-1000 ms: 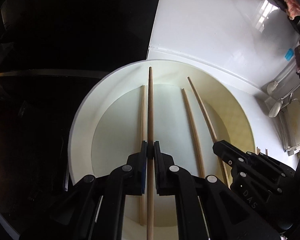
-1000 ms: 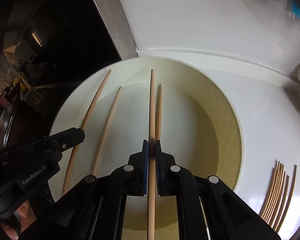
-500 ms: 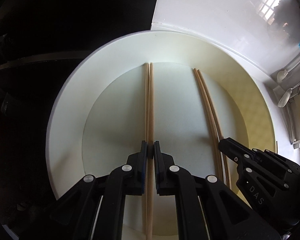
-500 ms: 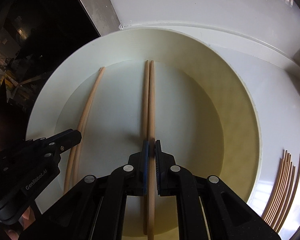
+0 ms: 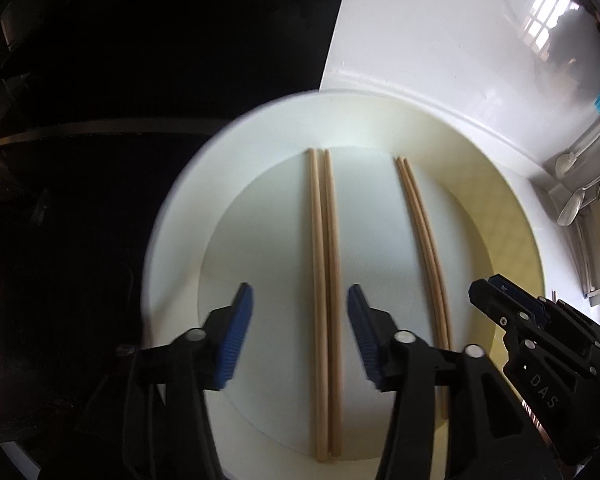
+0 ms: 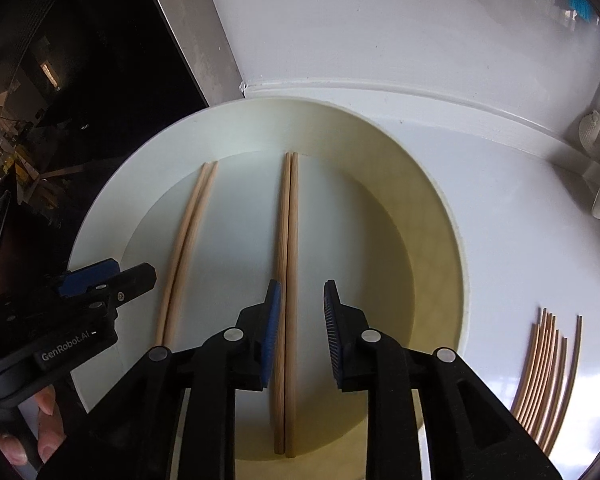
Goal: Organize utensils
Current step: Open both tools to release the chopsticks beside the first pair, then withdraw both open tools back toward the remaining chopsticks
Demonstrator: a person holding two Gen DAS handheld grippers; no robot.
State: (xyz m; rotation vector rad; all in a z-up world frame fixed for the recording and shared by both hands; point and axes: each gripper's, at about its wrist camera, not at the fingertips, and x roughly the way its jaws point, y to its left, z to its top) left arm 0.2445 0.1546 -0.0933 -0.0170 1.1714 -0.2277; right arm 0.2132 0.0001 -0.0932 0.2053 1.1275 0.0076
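Chopsticks (image 5: 326,300) loose between parted jaws

Left of the plate (image 5: 172,280) the left wrist view goes nearly black; nothing there can be made out. The plate's near rim is cut off by the frame. The spoons (image 5: 571,208) at the far right are small and partly cropped. The right pair of chopsticks (image 5: 428,248) disappears behind the left gripper (image 5: 298,312).

Two chopstick pairs (image 5: 326,280) (image 5: 422,248) lie side by side in the plate (image 5: 172,240).
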